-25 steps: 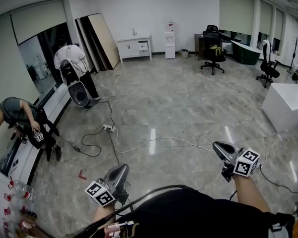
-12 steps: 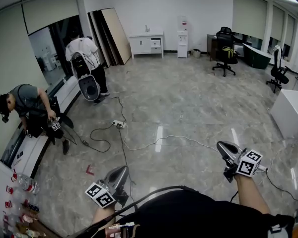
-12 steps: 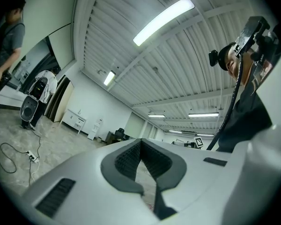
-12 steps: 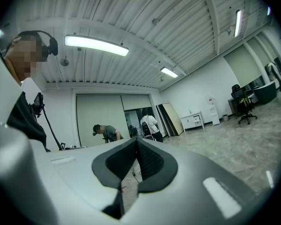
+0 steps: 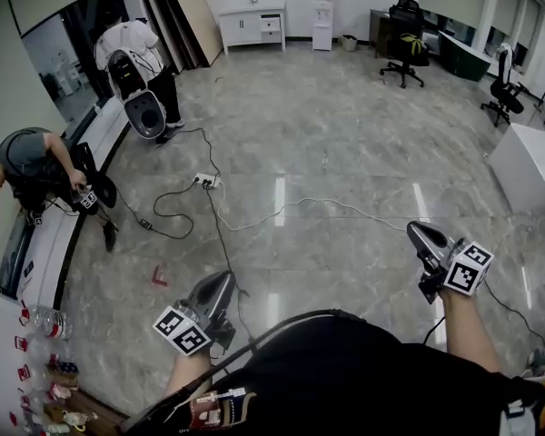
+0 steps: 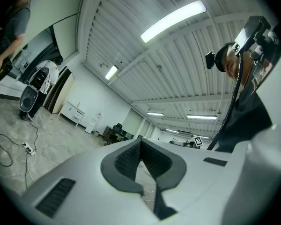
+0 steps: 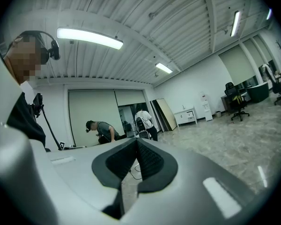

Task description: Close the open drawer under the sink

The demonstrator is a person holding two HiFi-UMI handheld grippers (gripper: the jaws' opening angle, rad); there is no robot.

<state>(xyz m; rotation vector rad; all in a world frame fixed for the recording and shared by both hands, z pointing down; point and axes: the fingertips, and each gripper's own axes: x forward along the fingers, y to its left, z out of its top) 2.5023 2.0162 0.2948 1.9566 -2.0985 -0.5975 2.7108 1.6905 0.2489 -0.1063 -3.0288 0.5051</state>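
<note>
Facing a white sink cabinet (image 5: 252,24) far ahead, we hold our grey left gripper (image 5: 220,285) and right gripper (image 5: 421,237) closed, empty.

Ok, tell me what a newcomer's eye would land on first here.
The two handheld grippers low in the head view stand out first: the left gripper and right gripper, each with shut, empty jaws over a broad glossy tiled floor. Next comes the white cable snaking across mid-floor near a power strip. At the left are a person bent over and a person in a white top.
</note>
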